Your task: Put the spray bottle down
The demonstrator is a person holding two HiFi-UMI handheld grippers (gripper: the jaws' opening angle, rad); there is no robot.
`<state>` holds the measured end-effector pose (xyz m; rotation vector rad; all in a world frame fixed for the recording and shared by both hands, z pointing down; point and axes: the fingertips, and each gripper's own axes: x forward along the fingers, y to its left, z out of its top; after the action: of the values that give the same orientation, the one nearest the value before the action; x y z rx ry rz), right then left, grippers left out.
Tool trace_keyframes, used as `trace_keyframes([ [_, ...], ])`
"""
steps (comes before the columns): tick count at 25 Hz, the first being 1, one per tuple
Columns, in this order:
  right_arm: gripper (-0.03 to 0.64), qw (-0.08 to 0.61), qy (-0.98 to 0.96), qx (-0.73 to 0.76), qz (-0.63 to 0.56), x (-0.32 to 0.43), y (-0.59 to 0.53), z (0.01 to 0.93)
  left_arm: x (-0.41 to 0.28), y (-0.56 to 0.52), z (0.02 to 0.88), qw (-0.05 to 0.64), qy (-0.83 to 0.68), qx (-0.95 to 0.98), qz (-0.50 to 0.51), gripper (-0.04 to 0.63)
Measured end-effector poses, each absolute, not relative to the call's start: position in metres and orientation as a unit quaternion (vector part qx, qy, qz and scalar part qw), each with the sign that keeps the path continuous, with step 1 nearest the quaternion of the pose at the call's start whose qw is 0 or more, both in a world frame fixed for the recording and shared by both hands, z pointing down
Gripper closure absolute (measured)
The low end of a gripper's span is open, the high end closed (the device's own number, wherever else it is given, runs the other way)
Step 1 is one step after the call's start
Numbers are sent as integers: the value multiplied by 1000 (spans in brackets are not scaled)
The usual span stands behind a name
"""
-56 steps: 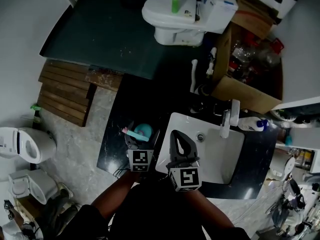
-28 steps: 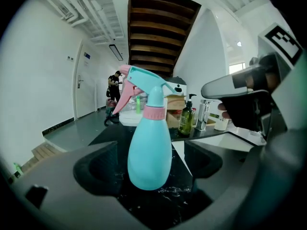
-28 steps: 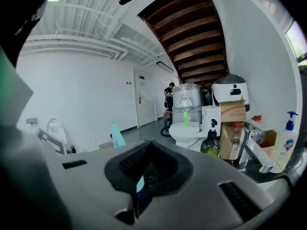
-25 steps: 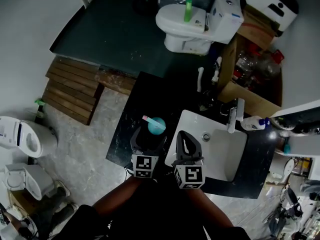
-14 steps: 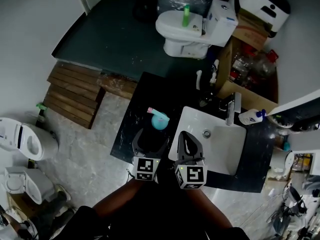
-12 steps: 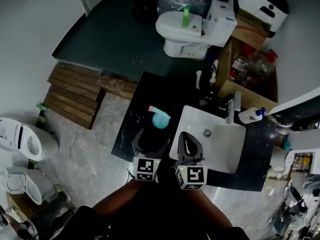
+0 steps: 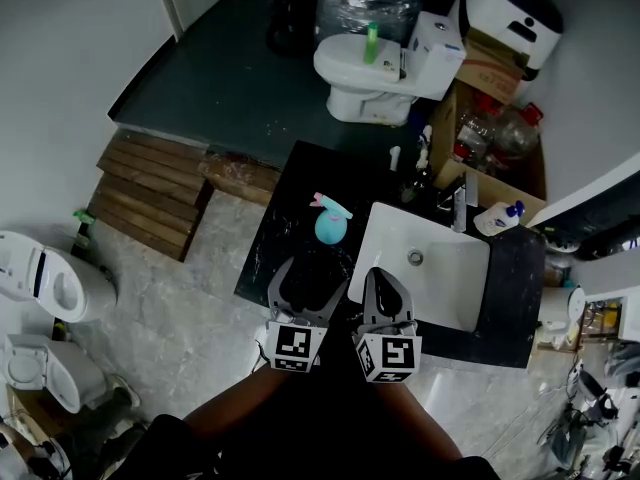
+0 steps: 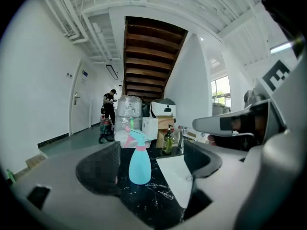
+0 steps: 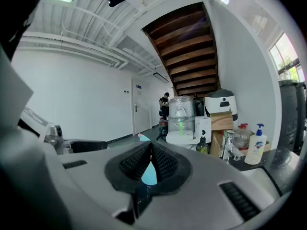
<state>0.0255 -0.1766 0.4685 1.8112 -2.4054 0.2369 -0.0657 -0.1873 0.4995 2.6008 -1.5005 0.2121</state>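
The spray bottle [image 7: 331, 224], light blue with a pink trigger head, stands upright on the black marble counter [image 7: 275, 243] left of the sink. My left gripper [image 7: 312, 274] is open just short of it, jaws spread wide and touching nothing. In the left gripper view the spray bottle [image 8: 138, 162] stands free ahead of the left gripper [image 8: 149, 166], between the lines of its jaws. My right gripper [image 7: 384, 276] is shut and empty at the sink's near-left corner. In its own view the right gripper [image 9: 150, 150] shows a sliver of the blue bottle [image 9: 149, 174] beyond the closed jaws.
A white sink basin [image 7: 445, 293] with a faucet [image 7: 460, 204] sits right of the bottle, a soap dispenser [image 7: 497, 218] behind it. Beyond the counter are a toilet [image 7: 366, 66], a cardboard box [image 7: 492, 173] and a wooden pallet [image 7: 150, 183]. A person [image 8: 109, 103] stands far off.
The left gripper has let go of the spray bottle and drawn back toward me. The bottle now stands alone on the counter. The right gripper stayed shut.
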Motion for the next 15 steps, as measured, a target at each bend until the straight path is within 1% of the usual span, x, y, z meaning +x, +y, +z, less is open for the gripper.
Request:
trace_keyframes([
  [9,601,72,-797,597,61,-7,-123,459,-86,-139,490,82,-487,868,51,169],
  [15,601,88,-790,603,63,-4,-100,461,-95,-123,483,90,-493,865,35,173],
])
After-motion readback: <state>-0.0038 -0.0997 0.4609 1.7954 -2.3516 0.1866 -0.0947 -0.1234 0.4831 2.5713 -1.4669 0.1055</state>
